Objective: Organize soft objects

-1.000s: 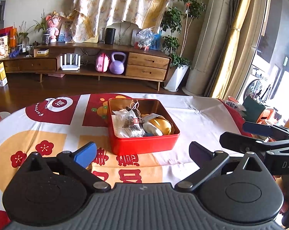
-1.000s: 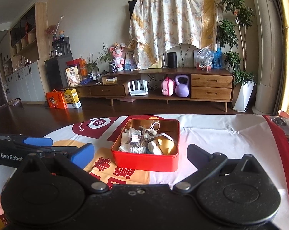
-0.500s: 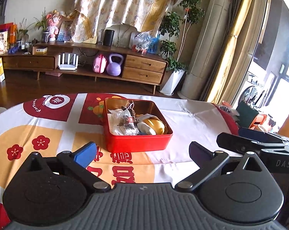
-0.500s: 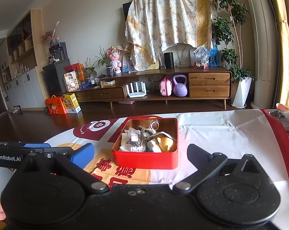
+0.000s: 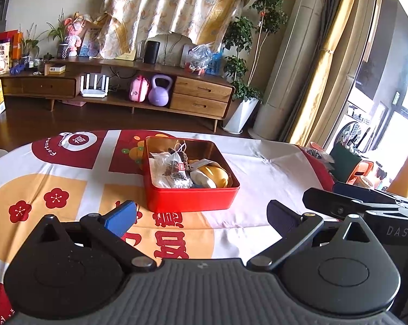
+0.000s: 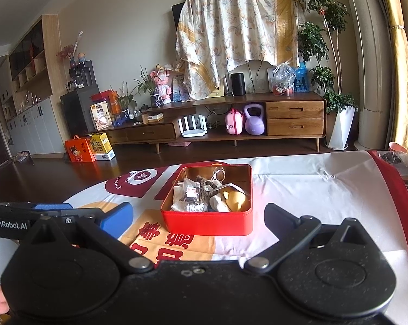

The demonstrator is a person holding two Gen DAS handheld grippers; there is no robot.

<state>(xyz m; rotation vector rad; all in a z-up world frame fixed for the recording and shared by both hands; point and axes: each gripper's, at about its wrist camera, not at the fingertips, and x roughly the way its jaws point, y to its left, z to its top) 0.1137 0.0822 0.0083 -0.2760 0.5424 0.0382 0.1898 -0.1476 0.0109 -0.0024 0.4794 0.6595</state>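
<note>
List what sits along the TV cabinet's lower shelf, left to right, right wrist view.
White router → pink case → purple kettlebell → two stacked drawers.

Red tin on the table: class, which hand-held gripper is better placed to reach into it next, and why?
Probably right. The right hand-held gripper faces the tin squarely; the left hand-held gripper sees it skewed. Both are open and empty.

Beyond my table I see the long wooden TV console (image 6: pixel 258 119): a purple kettlebell (image 6: pixel 254 122) and pink case (image 6: pixel 233 125) on its lower shelf, a white-potted tree (image 6: pixel 339 124) just right.
</note>
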